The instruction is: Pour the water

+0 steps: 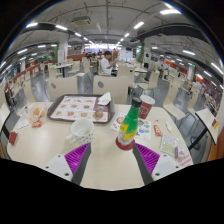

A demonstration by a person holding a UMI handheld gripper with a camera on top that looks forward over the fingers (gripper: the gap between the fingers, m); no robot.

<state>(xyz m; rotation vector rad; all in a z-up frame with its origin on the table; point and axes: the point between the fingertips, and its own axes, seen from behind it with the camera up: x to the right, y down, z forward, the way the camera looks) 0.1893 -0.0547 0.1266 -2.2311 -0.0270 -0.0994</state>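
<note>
The gripper (pixel 112 165) reaches forward over a pale table (pixel 105 172), its two fingers spread wide with nothing between the magenta pads (pixel 148 156) but bare tabletop. Neither finger touches anything. Just ahead of the fingers, nearer the right one, stands a green bottle (pixel 128 124) with a yellow top and a red band near its base, upright on the table; it sits beyond the fingertips, not between them. To the left of the bottle, ahead of the left finger, is a clear glass vessel (pixel 82 130), also apart from the fingers. The table in front of the fingers is open, with free room between the vessel and the bottle.

Farther back lies a dark tray (pixel 78 108) holding several small items too small to identify, and to its right a white and red paper cup (pixel 146 104) stands behind the bottle. Toward the left edge of the table sits a small plate of food (pixel 36 117). Beyond the table's far edge, a large hall stretches away with rows of tables, chairs and ceiling lights (pixel 140 24), and a person (pixel 105 64) sits far off
</note>
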